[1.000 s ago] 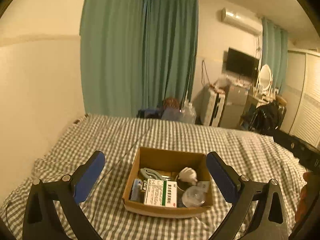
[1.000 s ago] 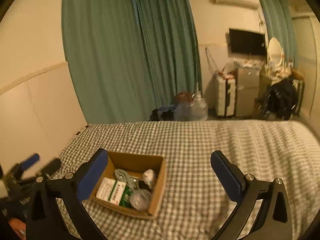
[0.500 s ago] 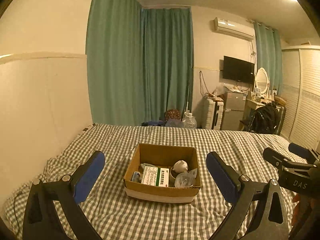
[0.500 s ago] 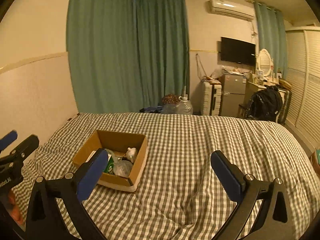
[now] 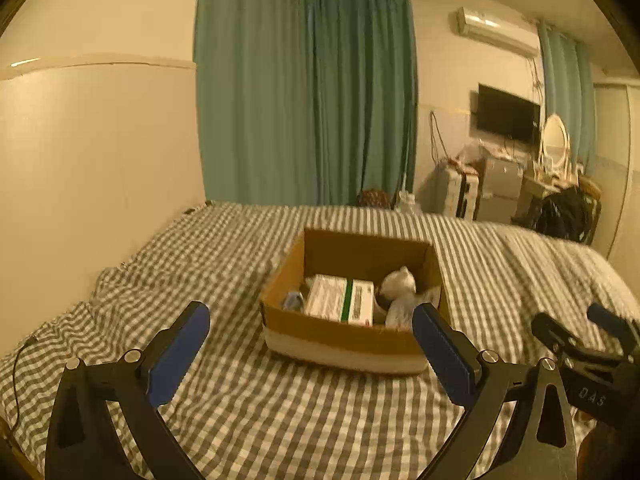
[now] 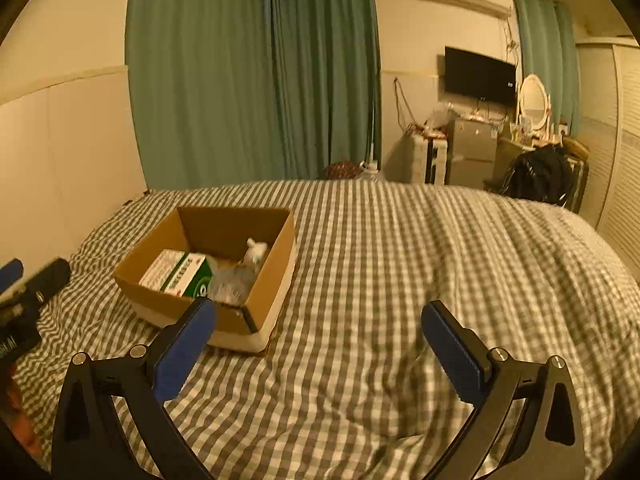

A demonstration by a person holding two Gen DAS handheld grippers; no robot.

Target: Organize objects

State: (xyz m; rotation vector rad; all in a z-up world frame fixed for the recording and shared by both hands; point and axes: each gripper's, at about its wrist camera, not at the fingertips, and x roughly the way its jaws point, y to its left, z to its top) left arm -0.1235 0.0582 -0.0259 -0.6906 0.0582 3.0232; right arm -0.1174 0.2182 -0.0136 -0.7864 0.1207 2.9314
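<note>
Both wrist views have dipped and closed in since half a second ago, so the open brown cardboard box [image 5: 352,304] on the grey-and-white checked bed [image 6: 400,280] looms larger. Left gripper [image 5: 310,344] and right gripper [image 6: 320,344] gape wide, empty. A white-and-green carton [image 5: 340,300] lies inside the box.

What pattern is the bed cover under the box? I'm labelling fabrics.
A grey and white check bed cover, clearest in the right wrist view.
</note>
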